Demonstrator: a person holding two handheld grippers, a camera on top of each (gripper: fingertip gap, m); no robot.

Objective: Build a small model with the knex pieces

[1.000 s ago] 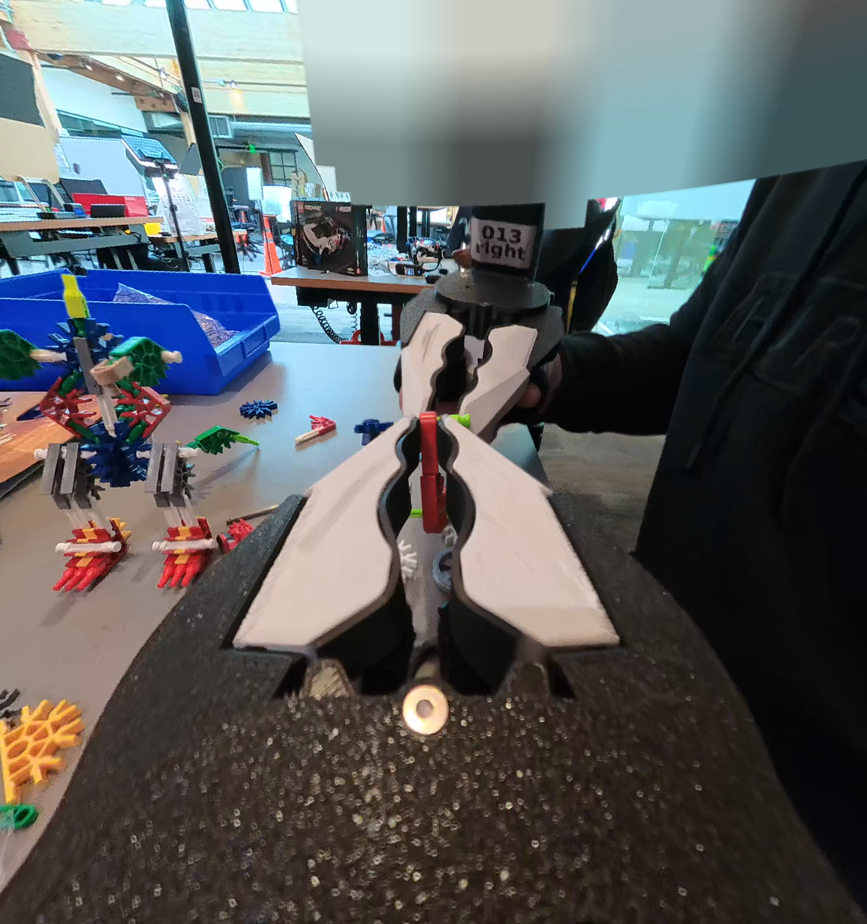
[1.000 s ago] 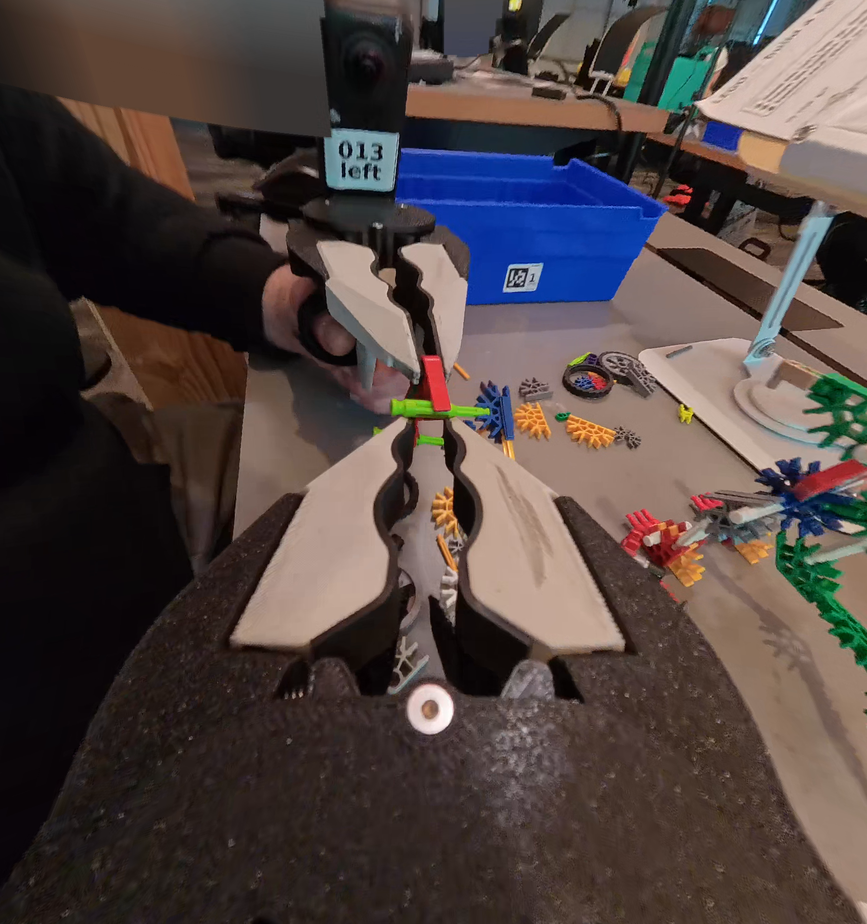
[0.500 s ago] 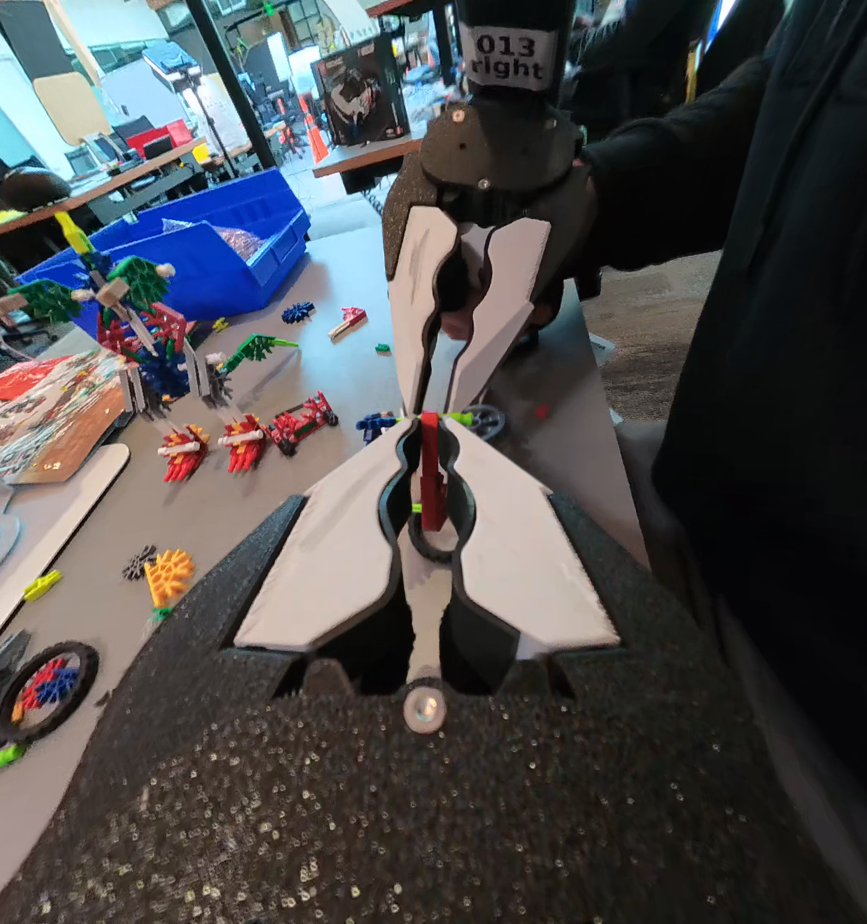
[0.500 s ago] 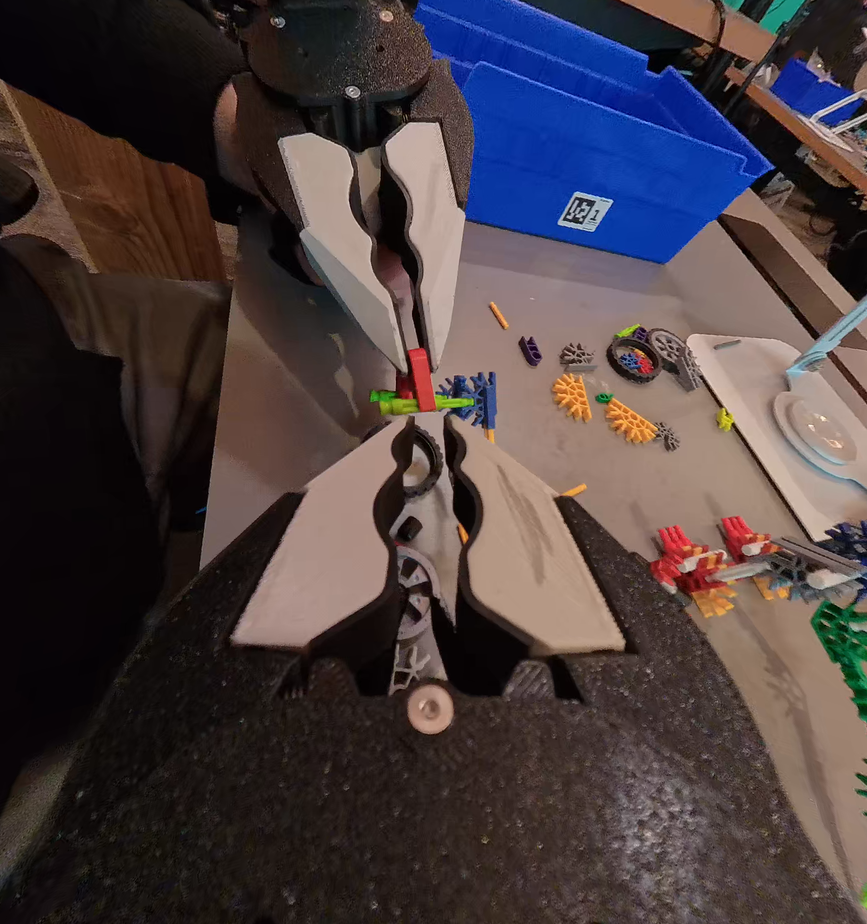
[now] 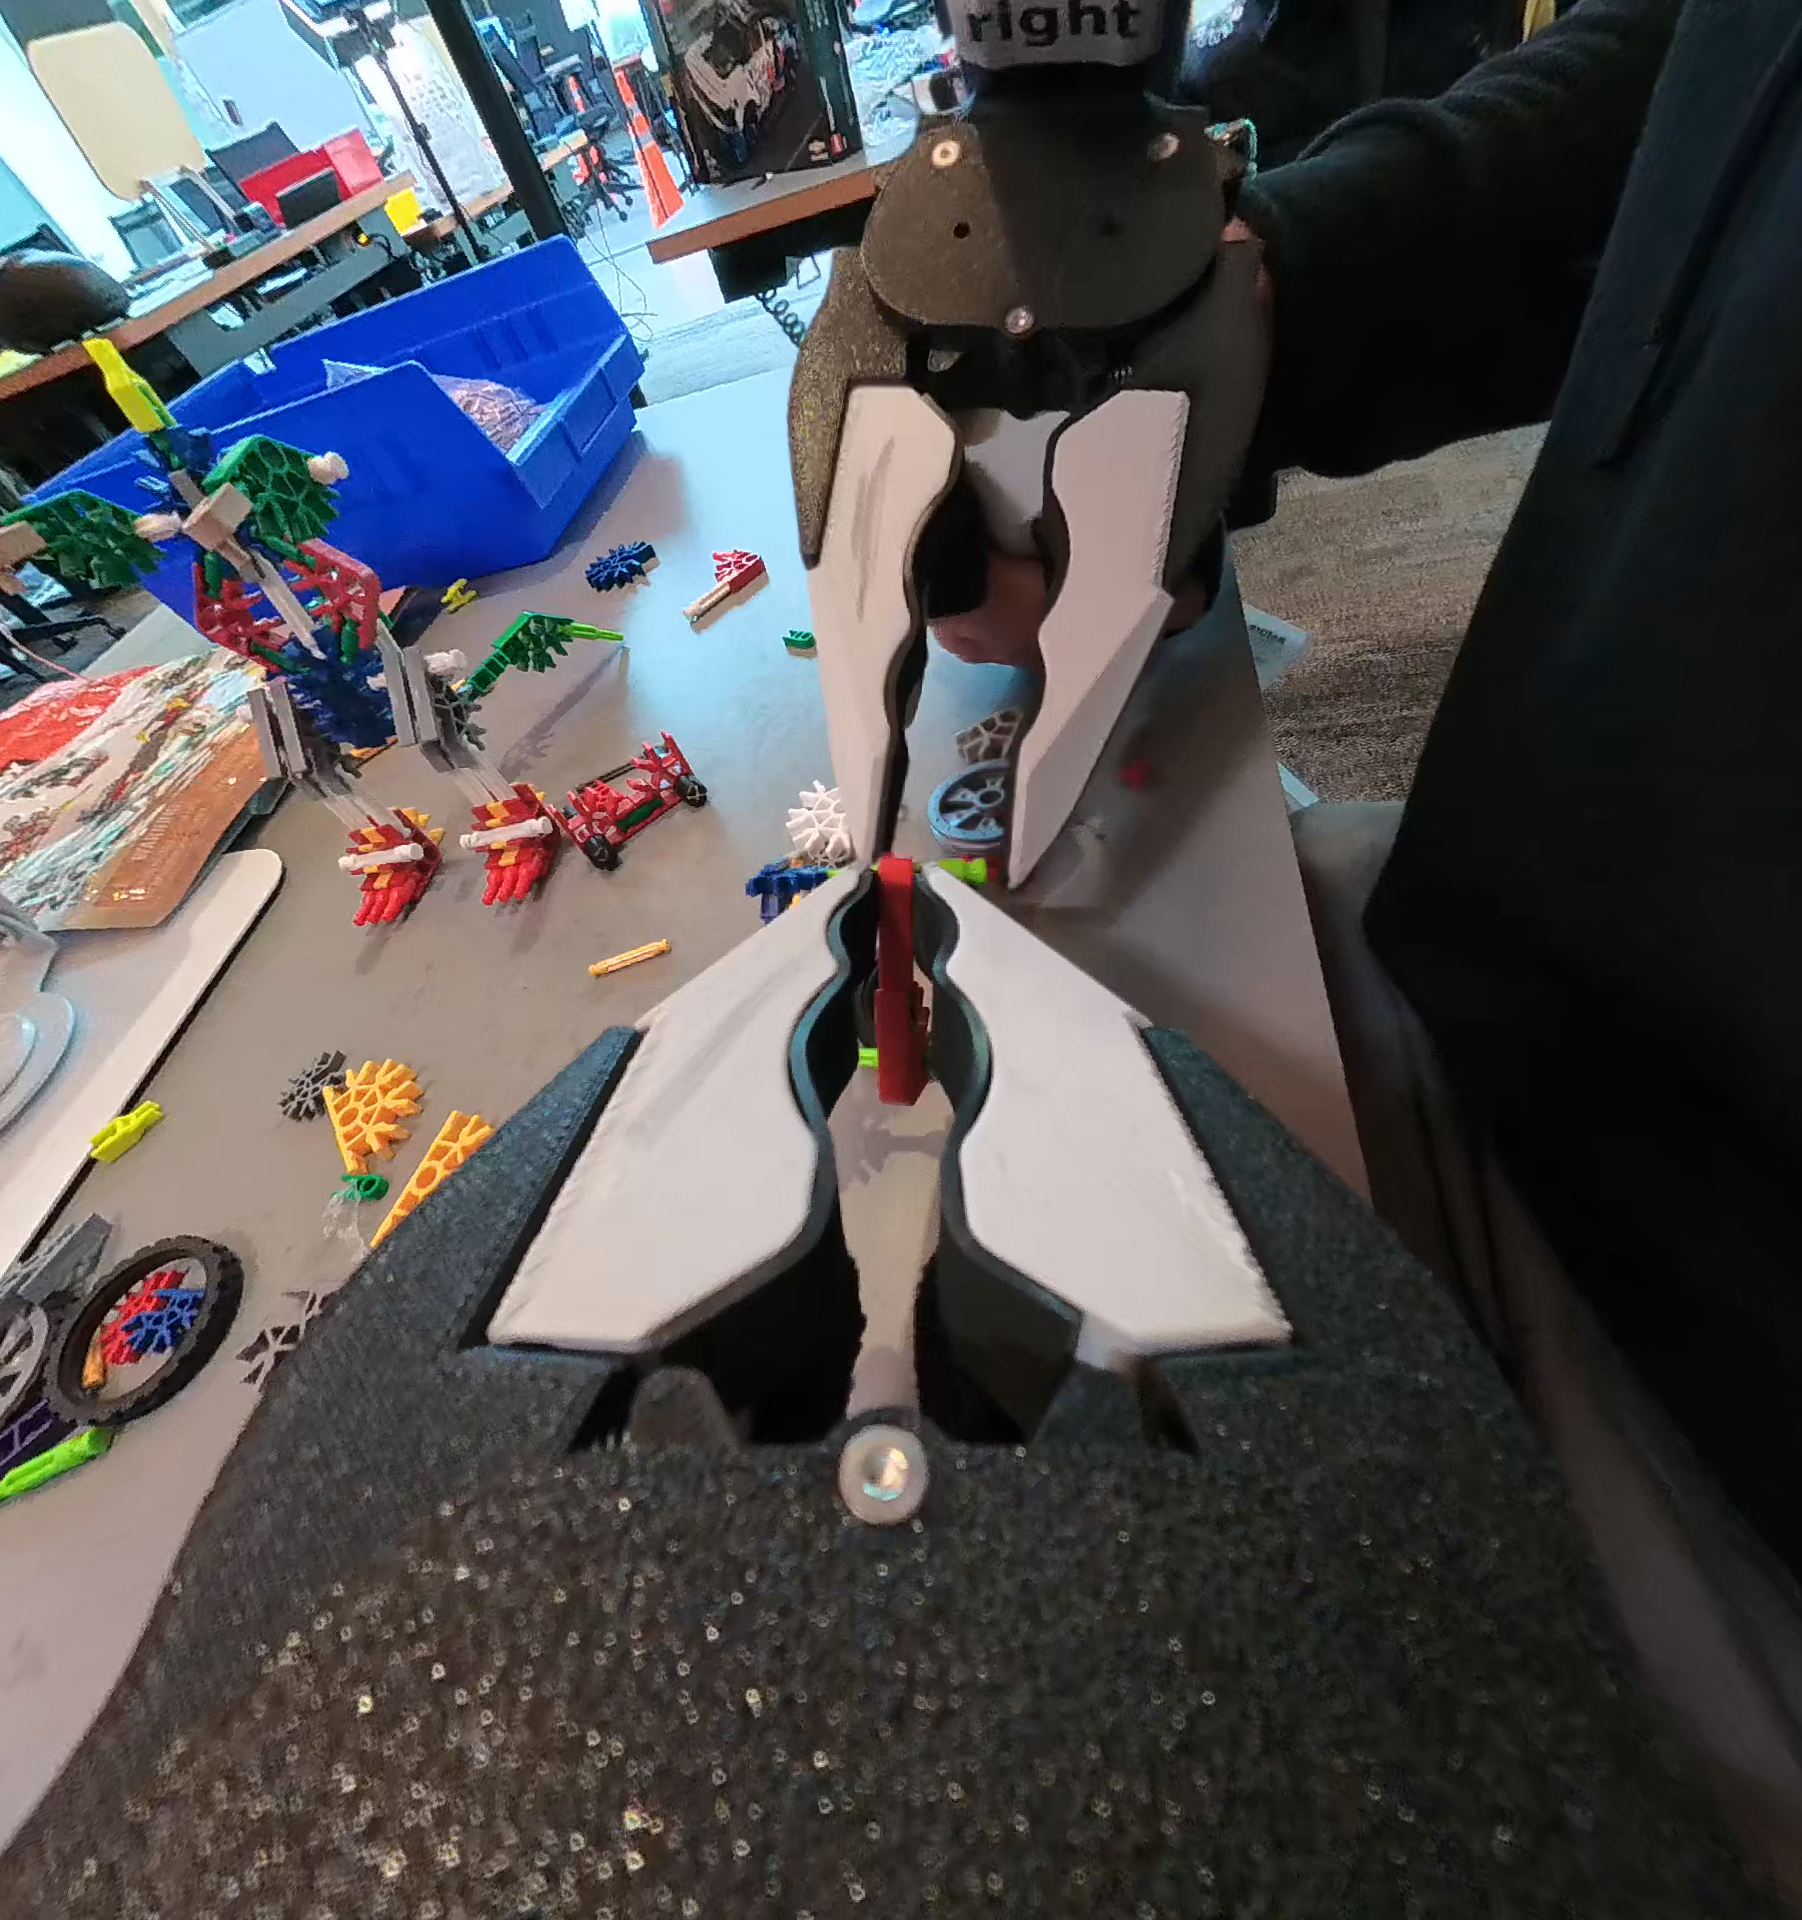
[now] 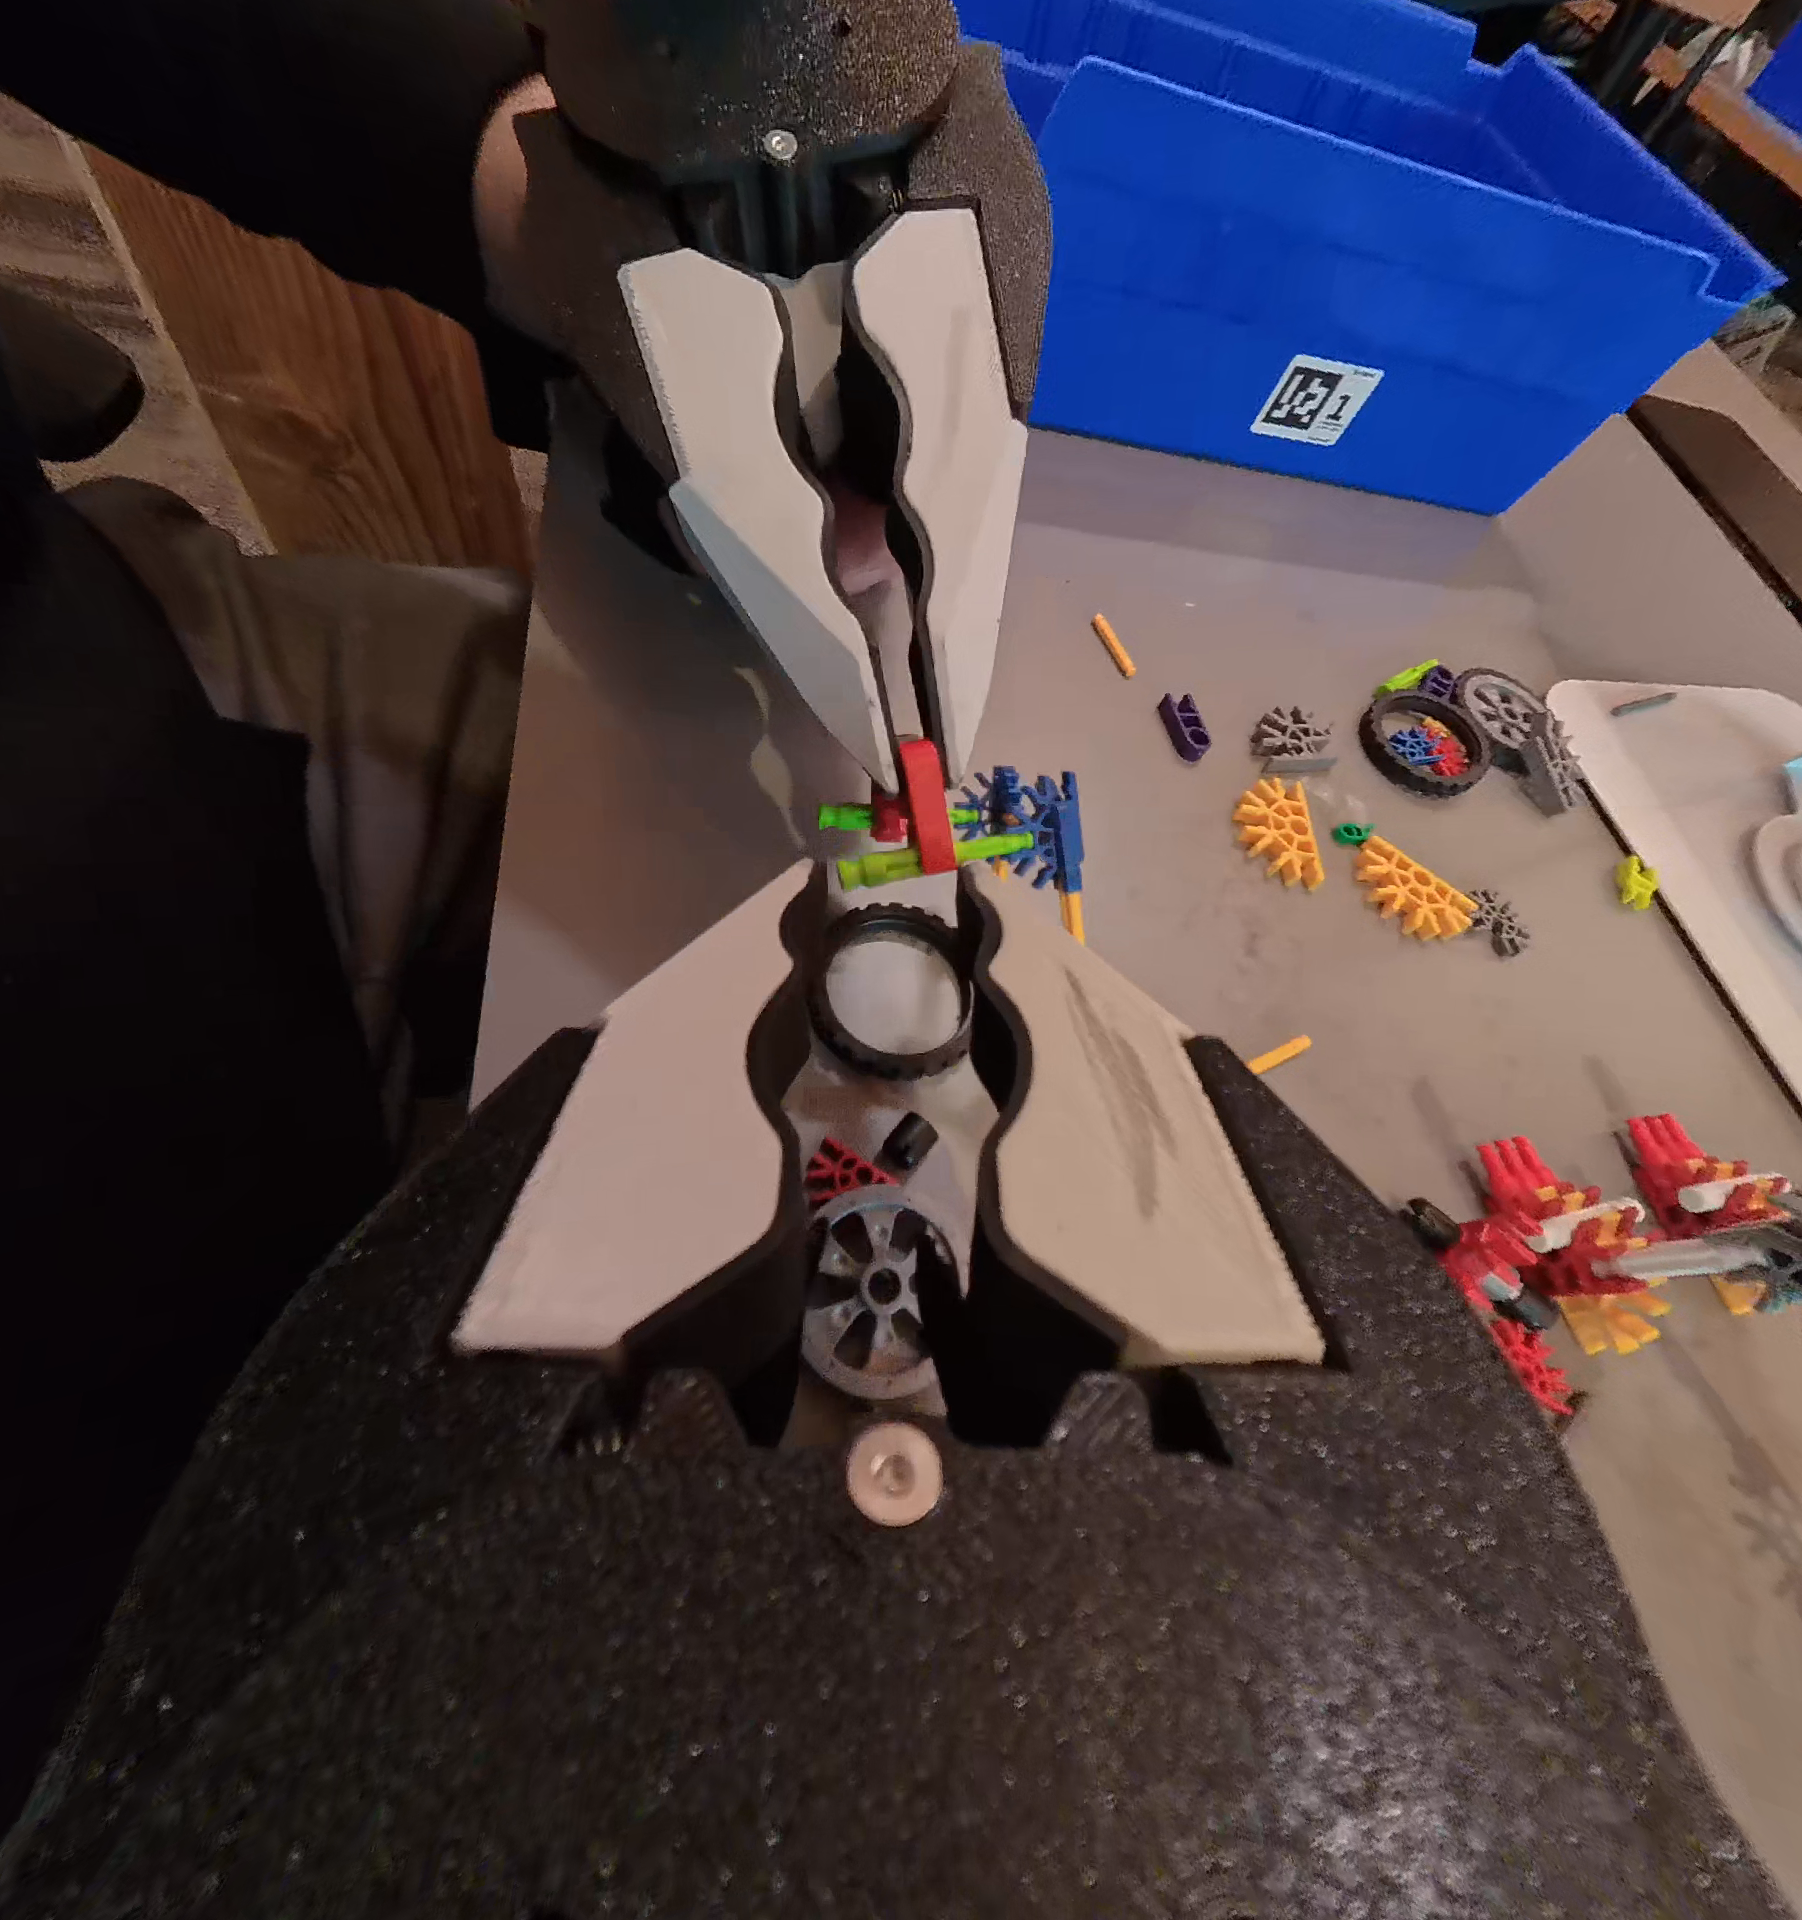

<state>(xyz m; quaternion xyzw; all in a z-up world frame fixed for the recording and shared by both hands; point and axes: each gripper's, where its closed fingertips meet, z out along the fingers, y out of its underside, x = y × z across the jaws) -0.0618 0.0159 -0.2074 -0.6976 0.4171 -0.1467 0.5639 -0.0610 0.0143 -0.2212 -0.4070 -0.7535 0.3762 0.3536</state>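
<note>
My left gripper [image 5: 892, 883] is shut on a red connector [image 5: 895, 997] with two light-green rods [image 6: 881, 868] pushed through it, held above the grey table [image 5: 523, 987]. In the right wrist view the left gripper [image 6: 918, 774] points down at me with the red connector [image 6: 926, 821] in its tips. My right gripper [image 6: 889, 883] is open and empty, its tips either side of the lower green rod, close to it. It also shows in the left wrist view [image 5: 949, 852], fingers apart. A black tyre [image 6: 889, 992] and a grey wheel hub [image 6: 881, 1288] lie on the table beneath it.
A blue bin [image 6: 1344, 260] stands at the back. A tall built model [image 5: 284, 623] with red feet stands left. Loose yellow connectors [image 6: 1281, 831], a blue connector [image 6: 1032, 821], wheels [image 5: 138, 1330] and a white base plate [image 6: 1707, 831] lie around. The table edge and a person in black are close. Both grippers' tips are close together, under 4 cm apart. The grey wheel hub [image 6: 881, 1288] sits 8 centimetres or so from the ends of my right fingers. The left camera catches it too, in the left wrist view [image 5: 995, 796].
Both grippers have tilted down towards the table. My right gripper, shut at the green rod a second ago, has opened. The left still holds the red connector.
</note>
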